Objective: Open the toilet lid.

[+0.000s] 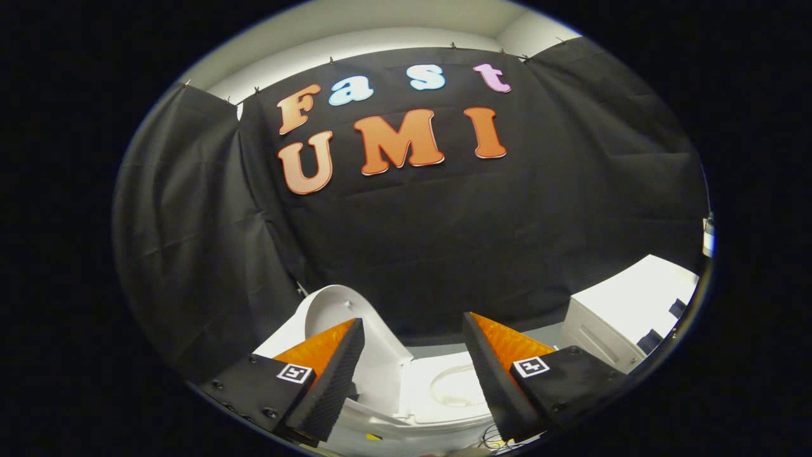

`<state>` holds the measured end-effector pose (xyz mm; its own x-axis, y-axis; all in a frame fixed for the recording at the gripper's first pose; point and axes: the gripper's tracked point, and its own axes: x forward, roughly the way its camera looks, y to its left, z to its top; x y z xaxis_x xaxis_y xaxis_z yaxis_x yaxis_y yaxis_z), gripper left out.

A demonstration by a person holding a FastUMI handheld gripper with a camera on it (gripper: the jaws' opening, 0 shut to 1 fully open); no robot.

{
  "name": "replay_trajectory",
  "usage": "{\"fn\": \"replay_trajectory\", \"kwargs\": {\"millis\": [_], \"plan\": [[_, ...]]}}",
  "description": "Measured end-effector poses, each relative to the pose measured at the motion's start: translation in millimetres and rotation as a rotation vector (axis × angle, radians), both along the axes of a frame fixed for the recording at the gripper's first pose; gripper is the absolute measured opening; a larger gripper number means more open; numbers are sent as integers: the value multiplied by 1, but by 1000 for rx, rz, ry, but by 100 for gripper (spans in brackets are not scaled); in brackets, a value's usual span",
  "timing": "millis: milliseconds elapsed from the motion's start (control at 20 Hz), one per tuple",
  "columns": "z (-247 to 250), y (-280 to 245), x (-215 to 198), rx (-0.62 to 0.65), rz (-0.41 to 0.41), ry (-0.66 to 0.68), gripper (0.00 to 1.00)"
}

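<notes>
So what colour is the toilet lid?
White. The raised toilet lid shows in the gripper view, beyond the open hand-held gripper.

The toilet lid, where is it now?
In the gripper view, the toilet lid stands raised beside the toilet bowl, just behind one finger of the open tongs.

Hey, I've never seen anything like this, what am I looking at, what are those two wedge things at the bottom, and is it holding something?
You are looking through a wide-angle camera mounted on a hand-held gripper; a person carries it, there is no robot arm. The two wedges are its fingers, spread apart and holding nothing. Just beyond them sits a white toilet. Its lid is already raised, standing behind one finger, and the bowl shows between the fingers. Black cloth forms the booth wall behind. A white cabinet-like unit stands off to the side.
</notes>
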<state>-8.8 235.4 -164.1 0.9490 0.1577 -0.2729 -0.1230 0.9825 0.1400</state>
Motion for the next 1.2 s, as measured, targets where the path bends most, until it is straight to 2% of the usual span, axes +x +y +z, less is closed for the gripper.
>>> {"fn": "replay_trajectory", "kwargs": {"millis": [200,450,900,1200], "plan": [[17,-52,4,-23,-50,-22,99],[45,-87,12,-57,-82,-62,99],[57,-119,2,-62,-132,-88,99],[55,-117,0,-58,-132,-86,99]]}}
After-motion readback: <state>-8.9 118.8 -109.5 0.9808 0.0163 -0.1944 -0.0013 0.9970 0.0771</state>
